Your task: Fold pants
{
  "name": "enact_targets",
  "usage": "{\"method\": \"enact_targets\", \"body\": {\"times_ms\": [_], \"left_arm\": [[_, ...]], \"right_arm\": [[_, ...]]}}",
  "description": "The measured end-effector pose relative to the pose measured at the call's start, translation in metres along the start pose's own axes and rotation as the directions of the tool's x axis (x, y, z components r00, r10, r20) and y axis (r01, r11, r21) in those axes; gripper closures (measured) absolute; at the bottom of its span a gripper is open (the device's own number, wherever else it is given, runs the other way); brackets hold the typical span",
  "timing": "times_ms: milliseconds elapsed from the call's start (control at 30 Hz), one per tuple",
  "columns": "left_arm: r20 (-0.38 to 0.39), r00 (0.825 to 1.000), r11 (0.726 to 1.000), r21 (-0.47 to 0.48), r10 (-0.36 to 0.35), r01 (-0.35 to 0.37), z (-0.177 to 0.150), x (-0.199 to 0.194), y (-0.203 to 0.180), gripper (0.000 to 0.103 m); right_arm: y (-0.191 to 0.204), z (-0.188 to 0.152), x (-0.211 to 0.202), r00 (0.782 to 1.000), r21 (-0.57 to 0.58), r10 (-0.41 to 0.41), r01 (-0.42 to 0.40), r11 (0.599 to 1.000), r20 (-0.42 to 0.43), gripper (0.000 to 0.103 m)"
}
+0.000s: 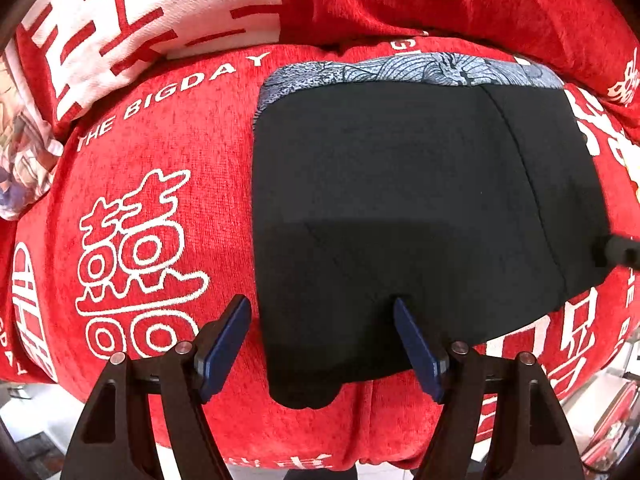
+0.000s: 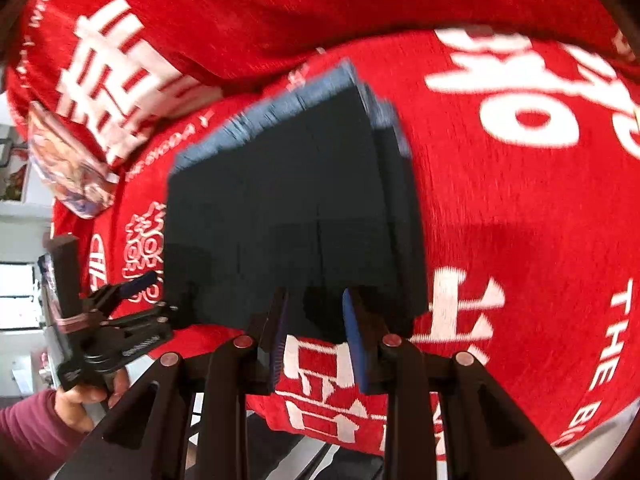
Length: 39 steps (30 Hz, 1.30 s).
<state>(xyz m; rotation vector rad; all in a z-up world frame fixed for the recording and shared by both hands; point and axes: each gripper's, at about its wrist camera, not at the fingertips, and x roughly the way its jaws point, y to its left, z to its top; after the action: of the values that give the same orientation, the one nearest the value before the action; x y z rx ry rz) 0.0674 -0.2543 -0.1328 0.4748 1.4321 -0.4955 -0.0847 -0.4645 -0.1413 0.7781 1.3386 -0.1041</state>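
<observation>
Nearest, left gripper (image 1: 322,312) gaping wide over the near hem, holding nothing; right gripper (image 2: 314,300) parted narrower, also empty. Black pants (image 1: 400,200) lie as a folded rectangle on the red blanket (image 1: 160,160). Judged: press flat, square the edges.

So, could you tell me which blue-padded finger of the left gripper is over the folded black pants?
The right-hand finger; the left-hand finger hangs over the red printed blanket.
</observation>
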Motion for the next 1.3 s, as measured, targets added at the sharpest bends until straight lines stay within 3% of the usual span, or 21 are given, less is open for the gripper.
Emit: {"method": "enact_targets", "body": {"times_ms": [367, 633, 767, 1300], "left_arm": [[-0.01, 0.999, 0.992, -0.121, -0.04, 0.038, 0.014, -0.006, 0.044, 0.028], [-0.024, 0.999, 0.995, -0.092, -0.031, 0.029, 0.016, -0.003, 0.041, 0.028], [-0.027, 0.999, 0.996, -0.084, -0.033, 0.03, 0.019, -0.001, 0.039, 0.028], [-0.036, 0.998, 0.996, -0.081, -0.043, 0.04, 0.034, 0.007, 0.043, 0.028]], "right_arm": [[-0.011, -0.015, 0.005, 0.999, 0.031, -0.006, 0.007, 1.0, -0.033, 0.072], [-0.016, -0.017, 0.0, 0.999, 0.052, 0.028, -0.027, 0.998, -0.022, 0.07], [-0.017, -0.015, -0.008, 0.999, 0.047, 0.032, -0.031, 0.998, -0.016, 0.05], [-0.031, 0.006, -0.005, 1.0, 0.049, 0.004, -0.003, 0.999, -0.024, 0.041]]}}
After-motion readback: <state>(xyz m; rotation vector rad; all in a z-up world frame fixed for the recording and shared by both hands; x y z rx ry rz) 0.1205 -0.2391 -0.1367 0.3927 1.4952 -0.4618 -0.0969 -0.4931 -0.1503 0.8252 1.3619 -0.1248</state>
